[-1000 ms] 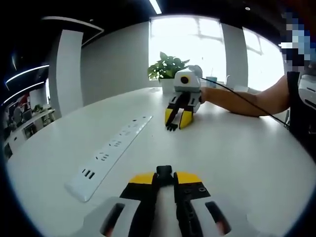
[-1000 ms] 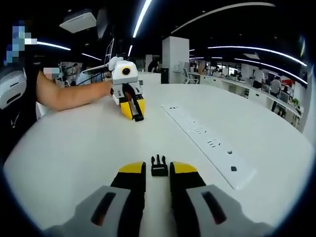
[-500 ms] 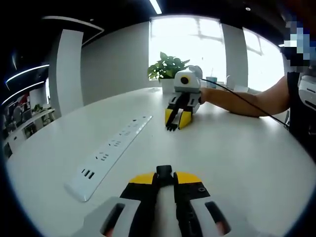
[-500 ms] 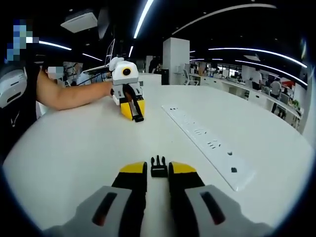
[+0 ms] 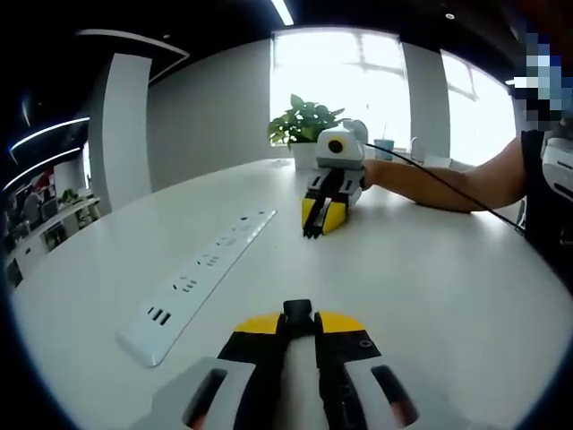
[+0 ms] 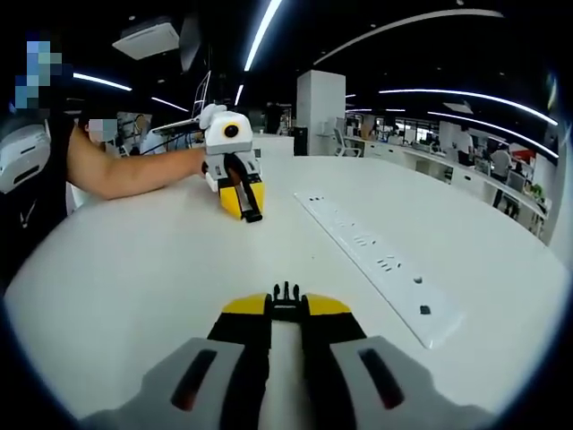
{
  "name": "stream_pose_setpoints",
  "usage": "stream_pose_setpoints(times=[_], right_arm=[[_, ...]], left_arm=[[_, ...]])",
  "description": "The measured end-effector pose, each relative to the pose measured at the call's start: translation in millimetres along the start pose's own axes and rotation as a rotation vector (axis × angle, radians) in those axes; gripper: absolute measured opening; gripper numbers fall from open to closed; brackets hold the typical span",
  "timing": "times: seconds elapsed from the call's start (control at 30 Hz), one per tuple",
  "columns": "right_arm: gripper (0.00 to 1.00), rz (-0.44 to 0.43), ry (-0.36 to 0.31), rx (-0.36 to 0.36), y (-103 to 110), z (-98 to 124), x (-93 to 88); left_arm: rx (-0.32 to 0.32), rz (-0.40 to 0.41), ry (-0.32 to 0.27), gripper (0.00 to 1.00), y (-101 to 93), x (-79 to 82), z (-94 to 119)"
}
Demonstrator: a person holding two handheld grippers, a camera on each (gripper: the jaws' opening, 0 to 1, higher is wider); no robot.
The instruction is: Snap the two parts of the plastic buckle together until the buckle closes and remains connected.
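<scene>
The left gripper [image 5: 298, 324] has its jaws closed on the black plastic socket half of the buckle [image 5: 297, 310]. The right gripper [image 6: 286, 306] pinches the black pronged half [image 6: 286, 292]. Both halves lie beside the long white power strip [image 6: 380, 262] and face each other, probably for mating.

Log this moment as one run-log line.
left gripper: shut on socket half | right gripper: shut on pronged half | halves: apart, unjoined | surface: white table

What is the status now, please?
Left gripper shut on socket half of buckle. Right gripper shut on pronged half of buckle. Halves apart, not joined. Power strip lies beside the path, not across it.
</scene>
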State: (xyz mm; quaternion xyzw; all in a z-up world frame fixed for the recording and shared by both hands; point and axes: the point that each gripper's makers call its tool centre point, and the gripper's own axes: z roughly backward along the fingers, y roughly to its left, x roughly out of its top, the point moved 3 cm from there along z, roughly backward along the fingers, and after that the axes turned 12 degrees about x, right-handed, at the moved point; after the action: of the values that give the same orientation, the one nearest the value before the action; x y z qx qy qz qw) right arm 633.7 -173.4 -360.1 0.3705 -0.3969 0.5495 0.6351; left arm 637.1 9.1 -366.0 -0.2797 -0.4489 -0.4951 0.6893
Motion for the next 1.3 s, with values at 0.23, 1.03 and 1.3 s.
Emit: stream_pose_setpoints(times=[0.23,1.03,1.3], right_arm=[[0.12,0.0,-0.001,0.001,0,0,0.2],[0.1,-0.016,-0.018,0.003,-2,2,6.5],[0.11,-0.006,-0.024,-0.011,-3,5,14.1]], left_arm=[[0.004,0.012,0.005,0.12,2.0,-0.1,0],[-0.006,0.008,-0.006,0.11,1.6,3.9,4],[0.009,-0.005,-0.019,0.11,0.5,18.4,8]])
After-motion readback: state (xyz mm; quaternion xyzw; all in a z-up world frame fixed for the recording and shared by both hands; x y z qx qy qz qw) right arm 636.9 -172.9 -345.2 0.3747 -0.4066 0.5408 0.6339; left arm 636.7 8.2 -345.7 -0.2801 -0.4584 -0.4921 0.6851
